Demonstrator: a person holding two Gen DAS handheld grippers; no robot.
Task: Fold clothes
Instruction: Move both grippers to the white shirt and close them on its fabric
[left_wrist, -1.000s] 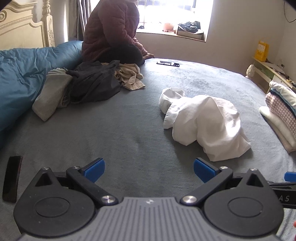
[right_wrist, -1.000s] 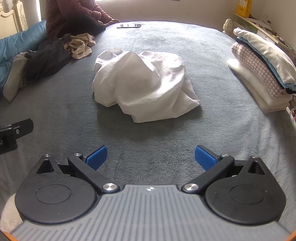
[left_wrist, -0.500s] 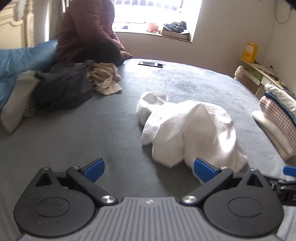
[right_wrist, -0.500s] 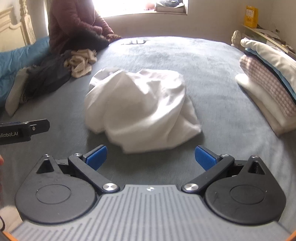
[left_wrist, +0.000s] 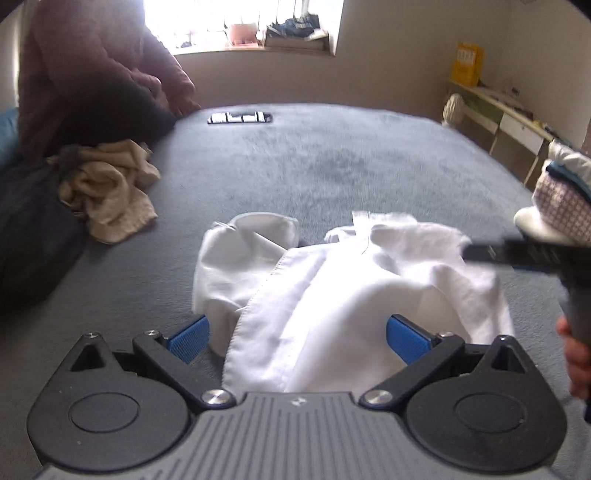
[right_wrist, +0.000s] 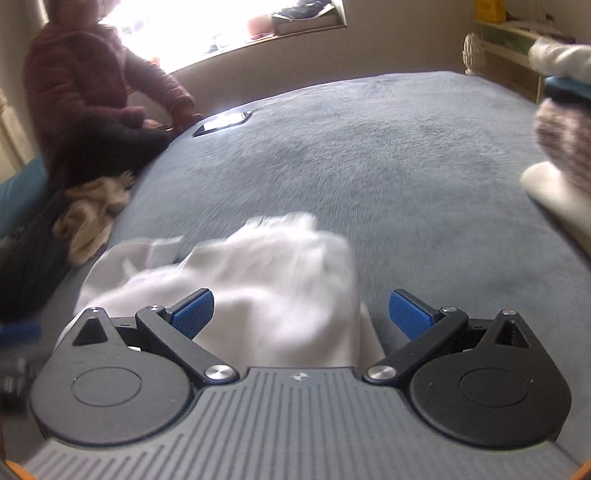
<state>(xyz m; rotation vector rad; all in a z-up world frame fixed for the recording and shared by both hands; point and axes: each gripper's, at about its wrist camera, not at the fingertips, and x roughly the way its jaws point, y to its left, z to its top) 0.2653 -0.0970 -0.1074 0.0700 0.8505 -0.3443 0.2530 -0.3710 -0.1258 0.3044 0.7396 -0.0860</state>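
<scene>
The left gripper (left_wrist: 298, 338) has its jaws spread wide, blue pads (left_wrist: 188, 338) standing on either side of the crumpled white garment (left_wrist: 332, 295), whose stitched hem runs right up between them; nothing is pinched. The right gripper (right_wrist: 301, 317) is likewise wide apart, with the same white cloth bunched between its pads and lying against the left one (the picture is blurred there, so actual contact is hard to judge). From the left camera the right tool shows as a dark bar at the right edge, a hand (left_wrist: 576, 362) around its handle. The garment lies near the middle of a grey bedspread (left_wrist: 351, 158). To the left sit a beige heap of clothes (left_wrist: 110, 192) and a dark one (left_wrist: 29, 236), and behind them a person in a maroon jacket (left_wrist: 92, 66). A phone (left_wrist: 240, 118) lies farther back, a stack of folded clothes (left_wrist: 561, 199) on the right edge, a bright window (left_wrist: 240, 22) beyond.
</scene>
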